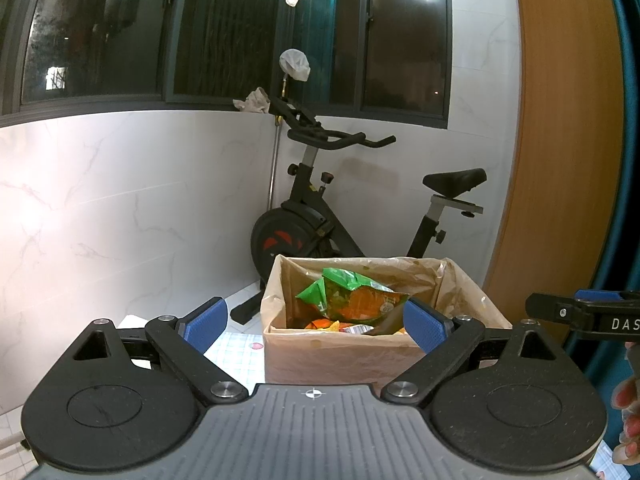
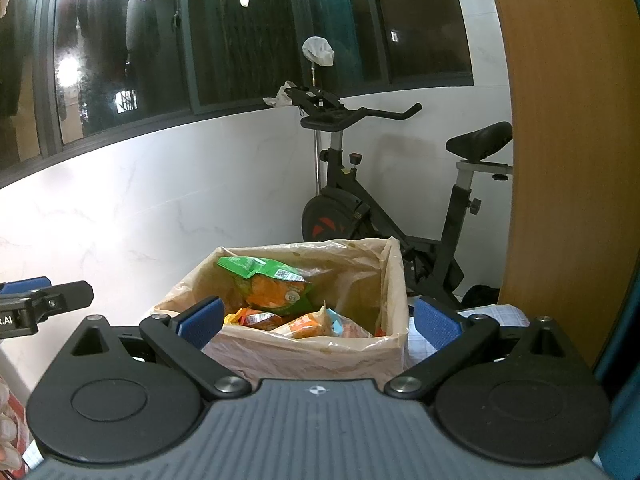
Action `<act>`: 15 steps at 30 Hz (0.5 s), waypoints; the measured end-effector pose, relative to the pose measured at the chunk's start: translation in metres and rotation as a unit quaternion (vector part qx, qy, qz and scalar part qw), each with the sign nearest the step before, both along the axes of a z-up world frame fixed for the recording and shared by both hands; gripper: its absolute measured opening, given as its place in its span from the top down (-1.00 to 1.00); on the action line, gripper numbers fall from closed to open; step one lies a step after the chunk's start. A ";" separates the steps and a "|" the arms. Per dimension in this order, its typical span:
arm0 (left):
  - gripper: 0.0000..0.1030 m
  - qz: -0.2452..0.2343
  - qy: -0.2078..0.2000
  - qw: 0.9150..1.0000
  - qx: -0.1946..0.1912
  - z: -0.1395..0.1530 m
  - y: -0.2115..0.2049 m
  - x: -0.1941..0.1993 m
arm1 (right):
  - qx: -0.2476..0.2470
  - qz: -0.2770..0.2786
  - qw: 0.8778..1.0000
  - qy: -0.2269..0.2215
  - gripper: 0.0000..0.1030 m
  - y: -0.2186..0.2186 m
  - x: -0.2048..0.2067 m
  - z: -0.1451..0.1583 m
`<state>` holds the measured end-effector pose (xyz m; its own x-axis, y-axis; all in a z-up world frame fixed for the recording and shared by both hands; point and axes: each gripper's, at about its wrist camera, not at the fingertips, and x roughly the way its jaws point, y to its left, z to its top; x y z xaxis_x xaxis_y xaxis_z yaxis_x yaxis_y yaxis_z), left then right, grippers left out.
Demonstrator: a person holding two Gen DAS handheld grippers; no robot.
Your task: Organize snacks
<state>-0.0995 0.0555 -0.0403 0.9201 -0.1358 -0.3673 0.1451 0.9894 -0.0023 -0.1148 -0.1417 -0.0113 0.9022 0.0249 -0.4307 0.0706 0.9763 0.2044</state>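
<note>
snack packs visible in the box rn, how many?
About 4, all in the lined box: green-orange bag on top, red-orange pack at front left, orange pack in the middle, pack with blue corner to its right. More may be buried underneath.

Exercise bike (image 1: 340,216) against marble-tiled wall (image 1: 120,208) — dark windows (image 1: 224,28) above, wooden panel (image 1: 568,140) right.

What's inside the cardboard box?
The box holds snack packets: a green and orange bag on top, smaller orange packets beneath. Anything deeper is covered.
</note>
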 end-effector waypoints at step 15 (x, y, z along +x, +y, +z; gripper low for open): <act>-0.87 -0.006 -0.001 1.000 -0.002 -0.002 -0.001 0.000 | -0.001 0.000 1.000 0.001 -1.00 0.000 0.000 0.000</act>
